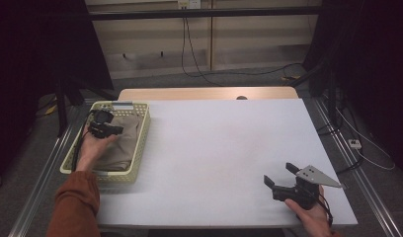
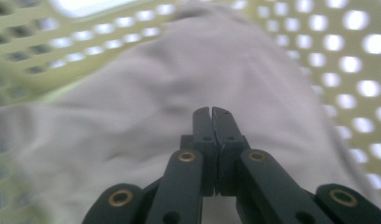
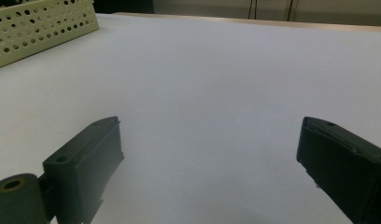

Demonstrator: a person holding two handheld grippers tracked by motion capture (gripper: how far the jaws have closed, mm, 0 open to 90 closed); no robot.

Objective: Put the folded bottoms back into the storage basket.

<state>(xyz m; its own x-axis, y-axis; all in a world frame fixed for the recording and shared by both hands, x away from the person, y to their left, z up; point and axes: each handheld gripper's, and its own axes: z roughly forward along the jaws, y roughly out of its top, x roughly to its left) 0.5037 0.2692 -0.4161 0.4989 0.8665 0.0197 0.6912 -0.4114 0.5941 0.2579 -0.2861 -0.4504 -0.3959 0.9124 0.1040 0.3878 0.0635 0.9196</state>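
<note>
A pale yellow perforated basket [image 1: 141,140] stands at the table's left side with a folded beige cloth [image 1: 123,145] inside it. My left gripper [image 1: 119,130] is held low inside the basket over the cloth. In the left gripper view its jaws [image 2: 211,112] are pressed together just above the cloth [image 2: 132,107], with nothing visible between them, and the basket wall [image 2: 347,56] curves around. My right gripper [image 1: 279,174] rests near the table's front right corner, jaws wide apart. In the right gripper view [image 3: 209,126] bare table lies between them.
The white table top [image 1: 224,143] stretches from the basket to the right gripper. A wooden strip [image 1: 204,94] runs along its far edge. The basket's corner [image 3: 39,28] sits at the top left of the right gripper view. Cables lie on the floor beyond the table.
</note>
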